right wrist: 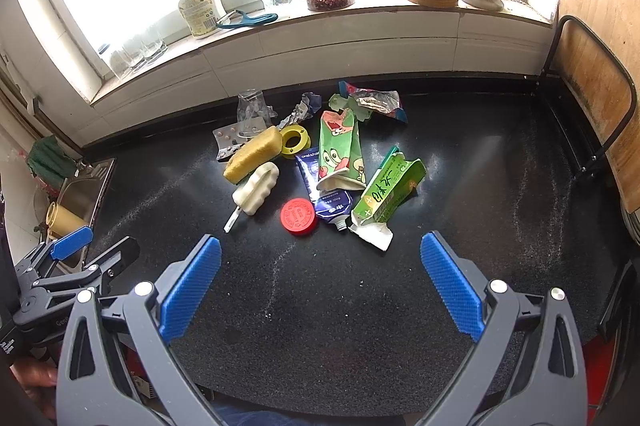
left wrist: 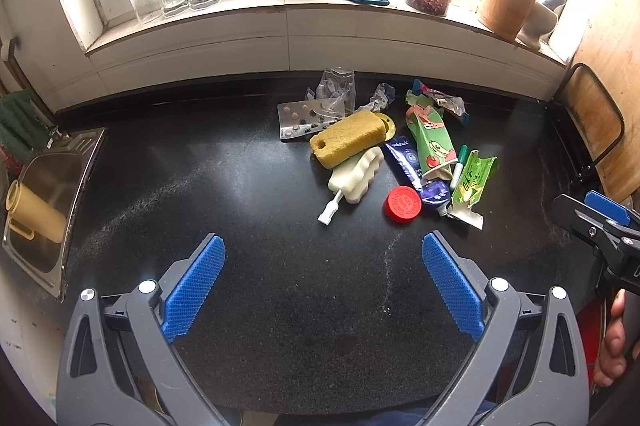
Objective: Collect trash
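While both pairs of tongs hang above the dark counter (left wrist: 200, 185) with nothing in them, the left tongs (left wrist: 323, 246) and right tongs (right wrist: 320, 246) each gape wide, blue pads far apart. Ahead of both lies the trash heap (right wrist: 312, 165): well beyond and slightly right of the left tongs, straight ahead of the right tongs.

Nearest the right tongs sit the red cap (right wrist: 299, 216), rigid and low, best pinched across its rim, and the green carton (right wrist: 386, 193), light and already crushed, likely to buckle further; its stiffer folded edge seems the safer hold. The yellow sponge (right wrist: 252, 153) should squash and grip easily across its narrow width. The blue tube (right wrist: 326, 185) looks limp and slick, so its shoulder near the nozzle is probably firmest. The blister pack (right wrist: 228, 141) is thin and flat, hard to lift off the counter.

No bin shows in either view. Clear plastic at the heap's far side is hard to make out, and the tube lies partly under a green wrapper (right wrist: 340, 149).
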`<state>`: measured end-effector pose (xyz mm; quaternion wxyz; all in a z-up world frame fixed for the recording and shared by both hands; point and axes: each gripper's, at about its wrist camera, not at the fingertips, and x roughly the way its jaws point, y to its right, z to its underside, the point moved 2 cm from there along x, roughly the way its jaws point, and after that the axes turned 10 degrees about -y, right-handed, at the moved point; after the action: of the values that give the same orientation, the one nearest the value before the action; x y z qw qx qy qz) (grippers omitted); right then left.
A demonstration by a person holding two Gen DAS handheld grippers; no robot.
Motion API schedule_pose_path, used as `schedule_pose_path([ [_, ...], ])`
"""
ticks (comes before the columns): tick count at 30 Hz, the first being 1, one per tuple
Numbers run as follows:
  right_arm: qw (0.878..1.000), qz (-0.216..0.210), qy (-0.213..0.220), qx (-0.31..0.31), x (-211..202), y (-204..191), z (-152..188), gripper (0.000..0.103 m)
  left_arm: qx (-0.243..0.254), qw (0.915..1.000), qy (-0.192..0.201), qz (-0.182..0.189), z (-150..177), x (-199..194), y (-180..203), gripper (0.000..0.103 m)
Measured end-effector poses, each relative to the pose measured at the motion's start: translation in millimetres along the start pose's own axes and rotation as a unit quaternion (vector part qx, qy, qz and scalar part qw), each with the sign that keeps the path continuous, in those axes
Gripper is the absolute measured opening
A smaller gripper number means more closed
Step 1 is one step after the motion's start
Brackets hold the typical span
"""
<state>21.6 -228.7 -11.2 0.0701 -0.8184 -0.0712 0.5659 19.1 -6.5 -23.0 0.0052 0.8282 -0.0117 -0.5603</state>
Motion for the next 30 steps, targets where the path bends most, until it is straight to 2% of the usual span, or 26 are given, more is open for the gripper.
schedule_pose_path([
  [30, 1.0, -0.001, -0.002, 0.0, 3.4, 0.9, -3.4, 0.097, 0.0, 1.0, -0.003, 0.001, -4.6, 2.8, -1.5, 0.096],
])
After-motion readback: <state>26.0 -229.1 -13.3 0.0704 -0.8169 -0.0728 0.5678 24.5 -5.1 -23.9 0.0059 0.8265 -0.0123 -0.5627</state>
